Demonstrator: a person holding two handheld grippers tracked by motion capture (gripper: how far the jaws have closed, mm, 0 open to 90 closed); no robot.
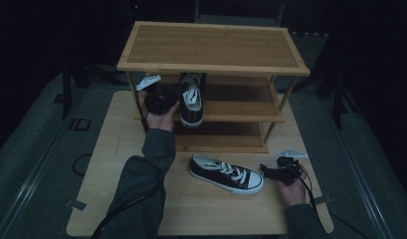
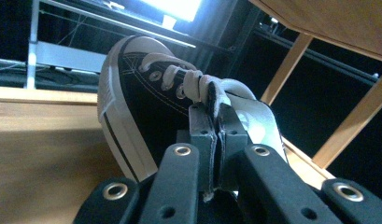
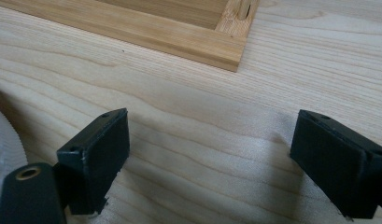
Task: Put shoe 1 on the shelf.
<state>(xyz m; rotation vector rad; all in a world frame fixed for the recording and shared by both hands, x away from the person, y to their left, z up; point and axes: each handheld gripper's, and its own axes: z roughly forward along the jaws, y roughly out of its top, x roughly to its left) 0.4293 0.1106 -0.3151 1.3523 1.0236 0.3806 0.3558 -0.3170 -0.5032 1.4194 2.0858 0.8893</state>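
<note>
A black sneaker with white laces and toe cap [image 1: 191,102] rests on the middle shelf of the wooden rack [image 1: 213,67], toe toward me. My left gripper [image 1: 177,94] is shut on it; in the left gripper view its jaws pinch the sneaker's [image 2: 146,93] tongue and laces. The matching second sneaker [image 1: 226,173] lies on the table in front of the rack, toe pointing right. My right gripper [image 1: 267,169] sits just right of that toe, open, and in the right gripper view nothing lies between its fingers [image 3: 97,154], only bare wood.
The rack has a top shelf [image 1: 211,45], a middle shelf and a low bottom shelf [image 1: 221,142]. The bottom frame's corner [image 3: 228,53] lies just ahead of my right gripper. Light wooden table [image 1: 116,199] sits on dark flooring.
</note>
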